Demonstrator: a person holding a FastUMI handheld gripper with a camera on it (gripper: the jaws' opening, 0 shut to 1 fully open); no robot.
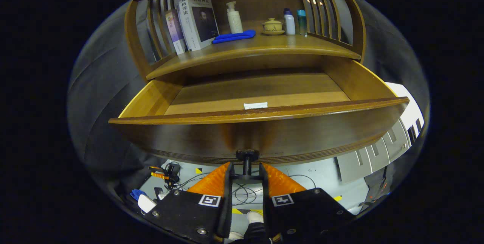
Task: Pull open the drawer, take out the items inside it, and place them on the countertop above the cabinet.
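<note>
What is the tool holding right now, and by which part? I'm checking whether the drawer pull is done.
The tool is closed on the drawer by its small dark knob.

the drawer (261, 130) is dark brown wood with paler honey-brown inner walls and a small white label at its floor. the claw (245, 172) has orange fingers (211, 181) on black bodies bearing black-and-white square markers, closed on the black knob (247, 156). at 12 o'clock on the desk (264, 49) lie a blue cloth (233, 36), a cream bottle (234, 17) and a yellow teacup (272, 25).
</note>
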